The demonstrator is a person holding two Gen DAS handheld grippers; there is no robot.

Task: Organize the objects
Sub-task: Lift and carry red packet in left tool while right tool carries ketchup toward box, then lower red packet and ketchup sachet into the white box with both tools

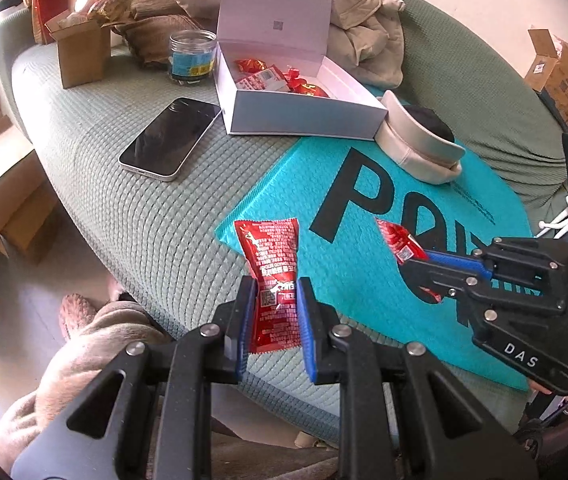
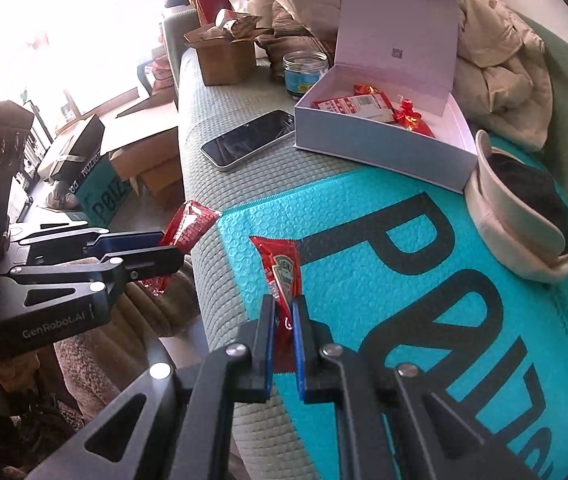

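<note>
In the left wrist view, a red snack packet (image 1: 274, 280) is being pinched between the blue pads of the left gripper (image 1: 277, 312), whose jaws are drawn in narrow around it above the sofa edge. To the right, a ketchup sachet (image 1: 398, 242) is being held by the right gripper (image 1: 424, 264) over the teal mailer (image 1: 324, 208). Farther back, the white box (image 1: 308, 114) is being kept open, with several red packets (image 1: 280, 80) already lying inside; a phone (image 1: 170, 140) and a jar (image 1: 193, 56) are sitting beside it, untouched.

In the right wrist view, the ketchup sachet (image 2: 282, 276) is being gripped tightly by the right gripper (image 2: 284, 320), jaws nearly together. At the left, the snack packet (image 2: 190, 224) is being carried by the left gripper (image 2: 160, 252), off the sofa edge. The white box (image 2: 380, 148) is standing well apart from both. The sorting is judged partly done: two packets are being held and remain to be placed in the box.
</note>
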